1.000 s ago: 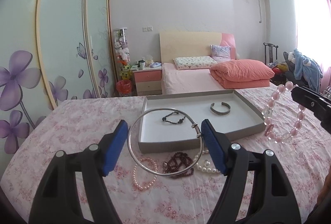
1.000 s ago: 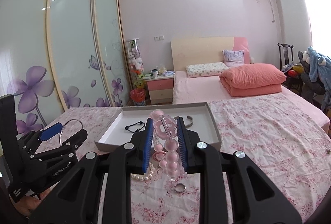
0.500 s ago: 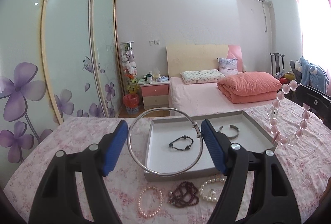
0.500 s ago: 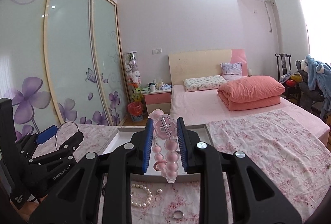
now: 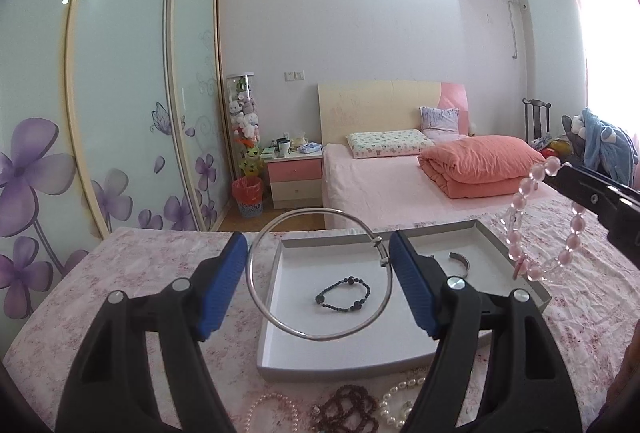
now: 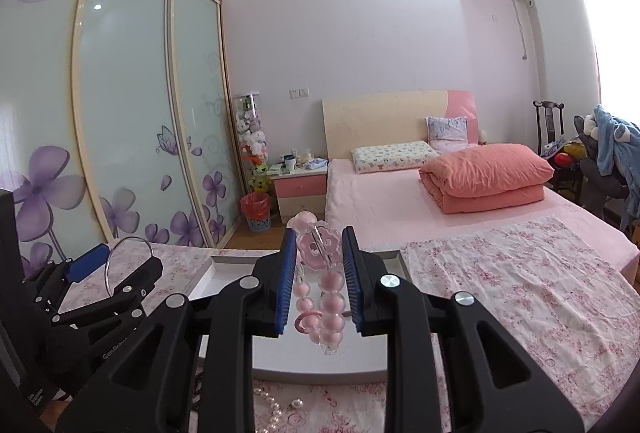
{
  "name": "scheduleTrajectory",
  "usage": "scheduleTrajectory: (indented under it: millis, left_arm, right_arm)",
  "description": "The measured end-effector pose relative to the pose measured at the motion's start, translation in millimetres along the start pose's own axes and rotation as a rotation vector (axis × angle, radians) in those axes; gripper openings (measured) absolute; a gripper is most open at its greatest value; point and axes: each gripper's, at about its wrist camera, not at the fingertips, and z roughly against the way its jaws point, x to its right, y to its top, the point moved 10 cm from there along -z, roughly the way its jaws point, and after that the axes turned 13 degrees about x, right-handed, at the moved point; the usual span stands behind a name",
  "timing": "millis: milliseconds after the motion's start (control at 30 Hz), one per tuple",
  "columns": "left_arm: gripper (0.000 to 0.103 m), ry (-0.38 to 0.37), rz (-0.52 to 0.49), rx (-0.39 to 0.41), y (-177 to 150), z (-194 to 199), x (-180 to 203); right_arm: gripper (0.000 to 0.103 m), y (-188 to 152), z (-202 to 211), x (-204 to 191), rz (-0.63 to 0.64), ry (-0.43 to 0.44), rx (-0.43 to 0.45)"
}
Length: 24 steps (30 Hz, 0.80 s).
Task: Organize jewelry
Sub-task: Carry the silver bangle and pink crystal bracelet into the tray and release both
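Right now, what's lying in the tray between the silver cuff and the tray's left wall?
In the left wrist view, only a dark beaded bracelet lies there on the tray floor.

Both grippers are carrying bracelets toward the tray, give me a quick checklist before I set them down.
1. Left gripper grip on the silver bangle: ok, the ring spans both blue pads.
2. Right gripper grip on the pink bead bracelet: ok, pinched at the top, the rest hanging free.
3. Tray below the left gripper: ok, seen through the ring.
4. Free space in the tray: ok, only the dark bead bracelet and silver cuff show inside.
5. Pink beads over the tray: cannot tell, they hang near its right edge.
6. Grippers apart from each other: ok.
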Motion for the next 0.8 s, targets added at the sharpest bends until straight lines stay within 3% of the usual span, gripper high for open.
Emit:
scheduleTrajectory:
  millis: [300, 500, 567, 633, 800]
  left_arm:
    - [0.071, -0.03, 0.002, -0.111, -36, -61, 12]
    - [0.072, -0.033, 0.012, -0.202, -60, -96, 14]
    - [0.072, -0.038, 0.021, -0.225, -64, -103, 15]
    - [0.072, -0.037, 0.022, -0.223, -64, -107, 13]
    - [0.074, -0.024, 0.044, -0.201, -53, -109, 3]
  right_arm:
    - [0.024, -56, -67, 13, -0.078, 0.004, -0.188]
    - [0.025, -85, -86, 16, -0.122, 0.007, -0.294]
    - [0.027, -85, -87, 17, -0.124, -0.006, -0.295]
    - [0.042, -80, -83, 21, -0.124, -0.017, -0.277]
    - [0.042, -65, -75, 31, -0.13, -0.041, -0.242]
